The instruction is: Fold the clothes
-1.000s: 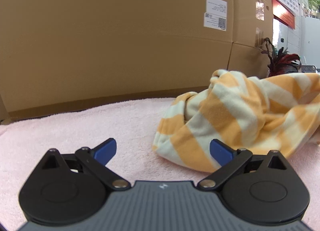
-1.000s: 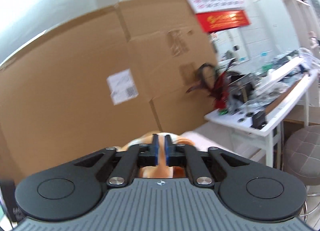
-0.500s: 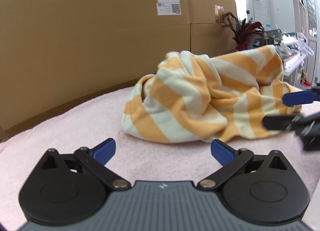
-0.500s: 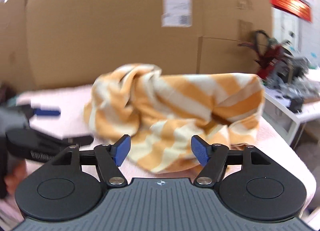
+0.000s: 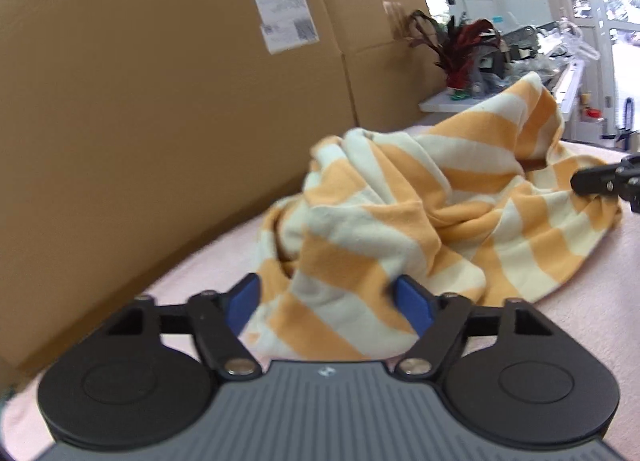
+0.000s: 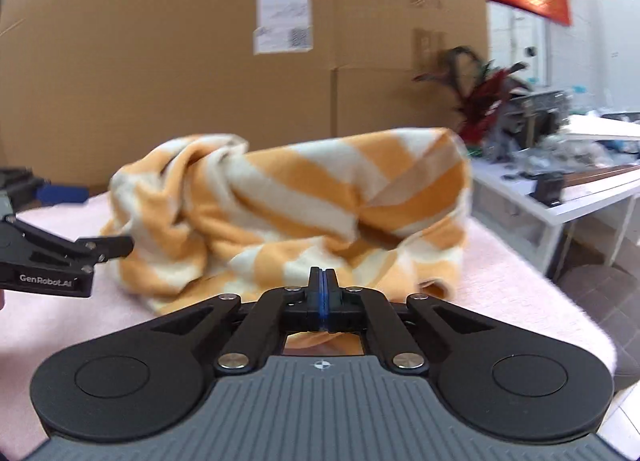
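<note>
Orange-and-cream striped fleece garment (image 5: 432, 229) lying crumpled on pink-covered counter (image 5: 592, 293); no fold made yet. Left tool (image 5: 326, 301) being closed around near hem, pads not yet pressing. Right tool (image 6: 319, 297) being kept together, whether cloth pinched cannot be told.

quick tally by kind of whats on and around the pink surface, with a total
orange and cream striped fabric garment: 1
two-finger tongs: 2, left tongs, right tongs
brown cardboard boxes: 2
white paper label: 1
red-leaved plant: 1
pink towel-like surface: 1
total: 8
</note>
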A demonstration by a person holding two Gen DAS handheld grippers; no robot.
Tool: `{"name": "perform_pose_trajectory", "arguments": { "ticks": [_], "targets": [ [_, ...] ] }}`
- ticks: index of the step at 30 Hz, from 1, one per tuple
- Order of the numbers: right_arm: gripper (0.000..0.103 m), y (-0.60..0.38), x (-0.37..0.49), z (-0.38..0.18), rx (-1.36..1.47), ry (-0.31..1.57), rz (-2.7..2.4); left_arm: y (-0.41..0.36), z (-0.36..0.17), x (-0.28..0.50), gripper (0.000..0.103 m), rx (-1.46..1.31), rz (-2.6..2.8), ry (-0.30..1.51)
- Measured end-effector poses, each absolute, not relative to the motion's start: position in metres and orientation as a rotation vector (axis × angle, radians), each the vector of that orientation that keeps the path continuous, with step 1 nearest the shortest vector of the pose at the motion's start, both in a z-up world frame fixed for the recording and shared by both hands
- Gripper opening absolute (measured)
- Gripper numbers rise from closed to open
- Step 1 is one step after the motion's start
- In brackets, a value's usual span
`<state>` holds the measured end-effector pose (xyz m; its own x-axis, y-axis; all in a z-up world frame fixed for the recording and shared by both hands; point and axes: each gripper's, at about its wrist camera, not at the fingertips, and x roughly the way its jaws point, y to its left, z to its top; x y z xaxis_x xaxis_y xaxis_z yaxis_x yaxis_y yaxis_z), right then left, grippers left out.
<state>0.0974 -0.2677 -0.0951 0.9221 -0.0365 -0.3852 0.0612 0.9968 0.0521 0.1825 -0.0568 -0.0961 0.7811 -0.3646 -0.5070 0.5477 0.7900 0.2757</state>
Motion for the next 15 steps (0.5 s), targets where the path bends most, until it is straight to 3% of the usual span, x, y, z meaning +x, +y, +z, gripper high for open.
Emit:
{"name": "perform_pose_trajectory", "arguments": {
  "ticks": [2, 4, 5, 7, 9, 12, 15],
  "targets": [
    [0.0, -0.276, 0.097, -0.094, 0.066, 0.379, -0.097, -0.053, -0.101, 0.196, 0.065, 0.357, -0.582, 0.519],
    [0.0, -0.286, 0.1, -0.095, 0.095, 0.41, -0.079, -0.046, -0.107, 0.205, 0.051, 0.249, -0.638, 0.567],
    [0.001, -0.288, 0.099, -0.096, 0.102, 0.411, -0.075, -0.04, -0.11, 0.206, 0.031, 0.173, -0.675, 0.574],
    [0.003, -0.289, 0.097, -0.098, 0.096, 0.408, -0.072, -0.029, -0.115, 0.205, 0.015, 0.039, -0.719, 0.589],
    [0.007, -0.286, 0.096, -0.1, 0.073, 0.4, -0.076, -0.027, -0.115, 0.196, 0.013, 0.036, -0.681, 0.567],
    [0.027, -0.286, 0.095, -0.099, 0.1, 0.395, -0.061, -0.016, -0.106, 0.177, 0.009, -0.004, -0.638, 0.496],
    [0.033, -0.286, 0.096, -0.095, 0.156, 0.38, -0.042, -0.003, -0.096, 0.157, 0.008, -0.064, -0.598, 0.427]
  ]
}}
